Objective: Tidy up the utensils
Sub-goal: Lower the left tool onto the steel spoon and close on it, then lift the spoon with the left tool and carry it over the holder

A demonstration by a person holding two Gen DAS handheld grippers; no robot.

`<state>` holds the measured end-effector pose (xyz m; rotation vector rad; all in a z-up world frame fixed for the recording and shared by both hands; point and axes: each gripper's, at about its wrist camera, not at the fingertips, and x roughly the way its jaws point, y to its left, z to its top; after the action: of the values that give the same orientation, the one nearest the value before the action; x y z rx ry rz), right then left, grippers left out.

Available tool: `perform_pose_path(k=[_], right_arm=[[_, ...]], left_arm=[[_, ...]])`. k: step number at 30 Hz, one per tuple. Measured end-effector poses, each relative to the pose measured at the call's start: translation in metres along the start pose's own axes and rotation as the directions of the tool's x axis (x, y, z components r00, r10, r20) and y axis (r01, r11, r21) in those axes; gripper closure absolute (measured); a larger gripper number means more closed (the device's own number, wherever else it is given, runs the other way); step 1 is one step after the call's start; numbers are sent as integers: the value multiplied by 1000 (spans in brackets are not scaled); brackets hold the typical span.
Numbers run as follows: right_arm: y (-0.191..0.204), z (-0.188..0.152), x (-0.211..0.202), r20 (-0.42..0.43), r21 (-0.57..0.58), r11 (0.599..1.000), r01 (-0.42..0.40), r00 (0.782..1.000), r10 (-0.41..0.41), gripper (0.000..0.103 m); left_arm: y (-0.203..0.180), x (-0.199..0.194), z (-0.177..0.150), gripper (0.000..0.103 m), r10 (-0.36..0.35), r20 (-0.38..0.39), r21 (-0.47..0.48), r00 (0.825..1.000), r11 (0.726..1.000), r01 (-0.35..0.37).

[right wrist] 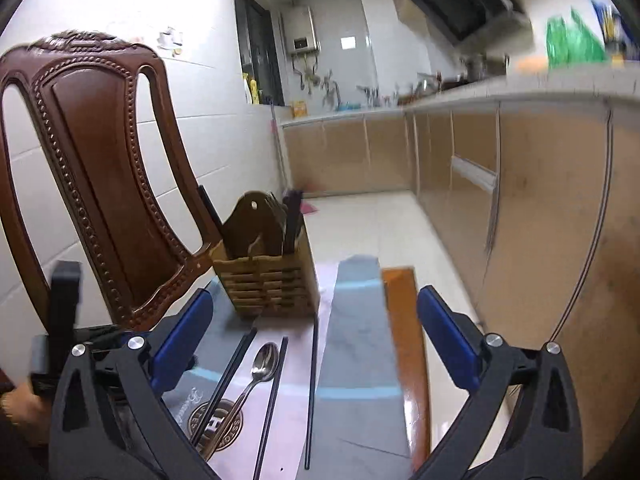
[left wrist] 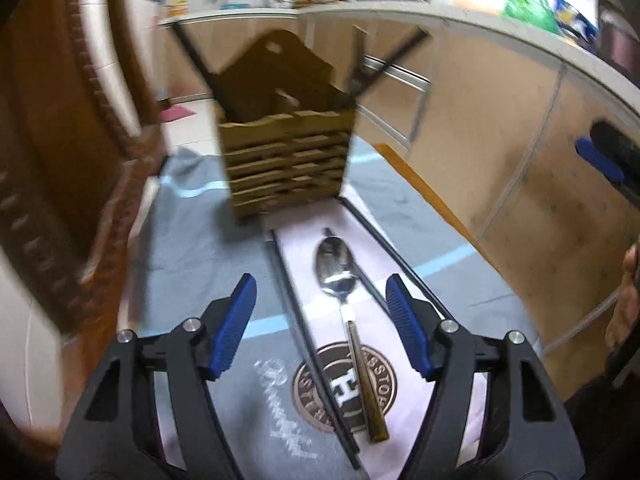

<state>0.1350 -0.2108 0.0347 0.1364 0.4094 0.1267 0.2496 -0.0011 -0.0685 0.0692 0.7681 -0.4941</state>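
A steel spoon (left wrist: 336,276) with a brownish handle lies on a pink cloth, between black chopsticks (left wrist: 298,320). My left gripper (left wrist: 320,280) hovers over the spoon, open, its blue pads either side of it and not touching. A slatted wooden utensil holder (left wrist: 286,160) stands just beyond, with dark chopsticks and utensils leaning in it. In the right wrist view my right gripper (right wrist: 316,294) is open and holds nothing. It hangs above the spoon (right wrist: 264,364), the loose chopsticks (right wrist: 312,392) and the holder (right wrist: 268,276).
A carved brown chair (right wrist: 100,160) stands left of the holder. A grey cloth (right wrist: 356,340) covers the table, whose orange edge (right wrist: 404,340) runs along the right. Kitchen cabinets (right wrist: 540,220) and tiled floor lie beyond. A person's hand (left wrist: 628,300) shows at the right.
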Motion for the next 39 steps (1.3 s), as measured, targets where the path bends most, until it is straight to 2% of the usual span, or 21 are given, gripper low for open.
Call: perform_pose_path(k=[4,8,11,13,19,21,23,25,26,28,29,30,32,34,36,39], right_arm=[[-24,-4,9,-62,49,998,25,998,-22,4],[-50,-8,19,-115,163,987,11,993,8,4],[-54,-9,27,-140,169,986,10,990,14,4],[-52,-10,28,-154,155,988,4,988,20,4],[-46,-10,32,-168,139,990,-13,985,37,4],[-46,-10,32,-166,138,990,-15,985,39,4],[-46,-10,33,-170,135,991,-13,985,36,4],[-46,-11,36,-180,137,991,-7,983,32,4],[-45,-12,37,-185,138,990,-4,982,30,4],[-45,-12,39,-188,139,990,-4,982,30,4],[-44,-12,39,-189,138,990,-3,982,29,4],[-43,-12,40,-189,134,991,-1,982,27,4],[-43,-13,41,-193,129,992,-2,981,27,4],[-43,-14,42,-195,129,992,4,981,21,4],[-45,-13,43,-194,138,990,5,981,22,4],[-46,-12,42,-187,146,989,5,982,23,4]], left_arm=[[0,30,7,37,-115,0,52,993,992,115],[7,64,13,44,-221,-37,27,974,975,222],[9,85,15,48,-208,-75,43,975,976,212],[12,95,18,48,-225,-82,31,971,973,228],[23,125,26,52,-217,-127,-12,968,976,217],[25,133,24,57,-230,-159,-23,960,973,229],[26,138,22,59,-240,-154,-31,958,971,238],[26,140,22,71,-256,-159,-47,953,967,252],[27,139,22,71,-256,-161,-49,953,967,251],[24,136,20,79,-254,-157,-39,954,967,251],[26,130,21,95,-255,-146,-37,956,967,253],[28,126,23,98,-250,-133,-48,959,968,245],[32,117,24,99,-252,-127,-59,959,967,247],[26,105,24,99,-256,-125,-30,958,967,255],[21,93,23,100,-222,-103,12,970,974,224],[15,73,23,100,-173,-69,15,983,985,174]])
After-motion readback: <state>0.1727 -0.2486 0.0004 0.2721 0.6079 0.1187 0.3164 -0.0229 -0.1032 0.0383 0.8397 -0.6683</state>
